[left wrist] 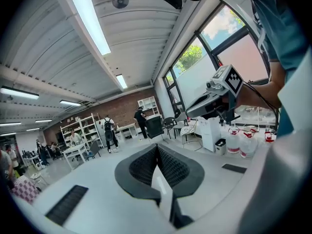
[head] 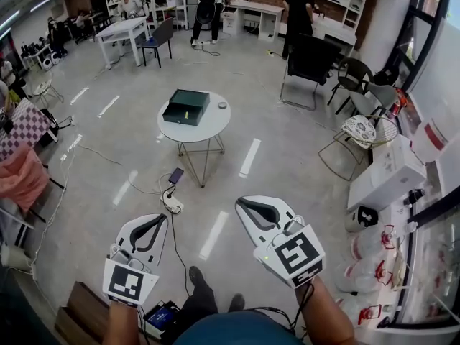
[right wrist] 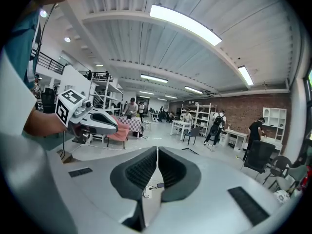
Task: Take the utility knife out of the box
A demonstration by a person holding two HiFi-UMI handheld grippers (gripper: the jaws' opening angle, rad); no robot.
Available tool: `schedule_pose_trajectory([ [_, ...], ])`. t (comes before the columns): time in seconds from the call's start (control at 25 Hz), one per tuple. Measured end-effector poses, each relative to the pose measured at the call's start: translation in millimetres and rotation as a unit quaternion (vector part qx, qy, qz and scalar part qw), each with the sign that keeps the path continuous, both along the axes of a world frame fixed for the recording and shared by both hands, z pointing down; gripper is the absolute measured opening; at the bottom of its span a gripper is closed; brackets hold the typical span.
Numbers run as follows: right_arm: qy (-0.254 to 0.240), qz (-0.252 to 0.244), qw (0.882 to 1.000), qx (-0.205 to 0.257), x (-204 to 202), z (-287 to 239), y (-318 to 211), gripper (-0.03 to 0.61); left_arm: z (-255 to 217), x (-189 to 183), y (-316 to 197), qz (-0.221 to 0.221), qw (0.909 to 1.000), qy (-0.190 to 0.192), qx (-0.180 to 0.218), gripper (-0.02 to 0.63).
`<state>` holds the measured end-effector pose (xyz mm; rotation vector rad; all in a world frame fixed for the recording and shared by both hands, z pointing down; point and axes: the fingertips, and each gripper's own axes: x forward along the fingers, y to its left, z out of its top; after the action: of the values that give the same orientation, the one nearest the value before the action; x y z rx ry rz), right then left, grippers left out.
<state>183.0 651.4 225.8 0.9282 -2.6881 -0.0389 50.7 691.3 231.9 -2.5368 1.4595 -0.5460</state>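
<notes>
A dark green box (head: 186, 107) lies on a small round white table (head: 208, 126) out on the floor, well ahead of both grippers. No utility knife shows anywhere; I cannot see inside the box. My left gripper (head: 162, 218) is low at the left, jaws shut with nothing between them, as the left gripper view (left wrist: 157, 146) also shows. My right gripper (head: 241, 204) is beside it at the right, its pads (right wrist: 146, 167) meeting at the tip and holding nothing. Both point toward the table, far short of it.
A small round object (head: 222, 105) sits on the table by the box. A power strip (head: 172, 204), a phone (head: 176, 175) and cables lie on the floor before the table. A black chair (head: 310, 62) stands behind it; white boxes (head: 392, 175) and water jugs (head: 368, 244) line the right.
</notes>
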Motion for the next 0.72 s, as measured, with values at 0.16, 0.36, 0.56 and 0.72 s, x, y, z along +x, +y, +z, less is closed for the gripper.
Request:
schedule_pose_trajectory([
  [0.16,0.008,0.022,1.0,0.002,-13.5,-1.5,-33.6,0.038,-0.2,-15.8,-42.7,0.023,0.9997,0.002,0.001,0.018],
  [0.36,0.005,0.047,0.999,0.003,-41.4,-4.8,-75.9,0.038,-3.9,-46.9,-92.9,0.044,0.999,-0.001,0.003,0.017],
  [0.56,0.006,0.066,0.998,0.006,-72.6,-8.5,-111.3,0.038,-13.7,-80.0,-130.2,0.064,0.9979,0.005,0.008,0.018],
  [0.72,0.008,0.08,0.997,0.007,-101.9,-13.2,-132.2,0.038,-15.7,-112.1,-153.8,0.074,0.9972,0.007,0.007,0.017],
])
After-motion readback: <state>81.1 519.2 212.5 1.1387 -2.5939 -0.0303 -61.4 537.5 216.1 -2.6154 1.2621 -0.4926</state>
